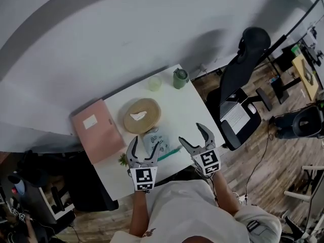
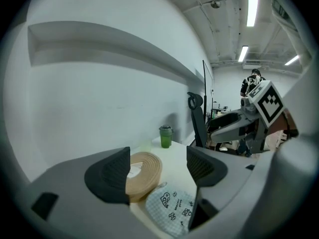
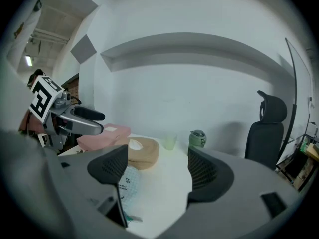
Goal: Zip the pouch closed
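Hovering over the near edge of the white table point(image 1: 195, 110), both claws pointed away from the person, side by side and apart from each other. The left gripper point(image 1: 145, 145) had its jaws spread wide with nothing pressed between them. Its own view showed the pouch point(image 2: 172, 210) lying lower down in the gap between the jaws, clear of the pads. The right gripper point(image 1: 190, 132) was also wide open and empty, with bare tabletop showing between its jaws.

The pouch was white with a fine check and small dark prints. It lay flat on the table near the front edge, just in front of a round tan dish point(image 1: 142, 115) with a white scrap inside. In the head view the left jaw tips overlapped the pouch, but I could not tell whether they touched it. Whether the zip was open or closed could not be made out either.

A green strip point(image 1: 169, 153) lay just beside the pouch on the right. A pink box point(image 1: 96, 130) sat at the table's left edge, while a green cup point(image 1: 180, 78) and a pale cup point(image 1: 155, 83) stood at the far edge by the wall. A black office chair point(image 1: 243, 70) stood to the right of the table.
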`<state>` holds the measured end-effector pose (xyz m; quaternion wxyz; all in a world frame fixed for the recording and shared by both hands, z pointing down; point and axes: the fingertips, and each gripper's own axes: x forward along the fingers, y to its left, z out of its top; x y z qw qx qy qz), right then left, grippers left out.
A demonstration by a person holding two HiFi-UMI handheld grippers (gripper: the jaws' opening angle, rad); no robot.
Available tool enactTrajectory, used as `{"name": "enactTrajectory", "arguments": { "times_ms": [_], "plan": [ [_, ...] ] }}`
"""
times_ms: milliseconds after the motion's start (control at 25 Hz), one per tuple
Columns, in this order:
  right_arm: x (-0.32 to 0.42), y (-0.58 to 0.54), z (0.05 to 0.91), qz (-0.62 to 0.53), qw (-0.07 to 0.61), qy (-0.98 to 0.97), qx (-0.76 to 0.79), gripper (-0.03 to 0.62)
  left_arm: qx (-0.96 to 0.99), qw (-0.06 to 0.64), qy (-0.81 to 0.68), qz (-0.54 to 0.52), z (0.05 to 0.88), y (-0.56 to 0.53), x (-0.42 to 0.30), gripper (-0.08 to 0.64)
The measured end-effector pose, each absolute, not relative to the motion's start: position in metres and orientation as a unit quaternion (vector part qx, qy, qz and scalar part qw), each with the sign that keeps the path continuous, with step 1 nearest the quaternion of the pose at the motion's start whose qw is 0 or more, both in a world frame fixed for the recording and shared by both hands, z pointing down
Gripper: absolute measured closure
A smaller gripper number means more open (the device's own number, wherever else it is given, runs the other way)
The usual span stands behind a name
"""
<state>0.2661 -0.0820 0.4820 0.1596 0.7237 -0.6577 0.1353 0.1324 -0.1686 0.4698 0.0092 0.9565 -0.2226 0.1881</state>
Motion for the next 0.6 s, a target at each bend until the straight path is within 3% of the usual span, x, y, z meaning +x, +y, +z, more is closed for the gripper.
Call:
{"name": "enactTrajectory", "arguments": {
  "times_ms": [600],
  "plan": [
    [0.277,-0.091,0.535,0.150,0.221,-0.752,0.603,0.216,0.919,0.065,-0.319,0.224,0.521,-0.146,0.142,0.236]
  ]
}}
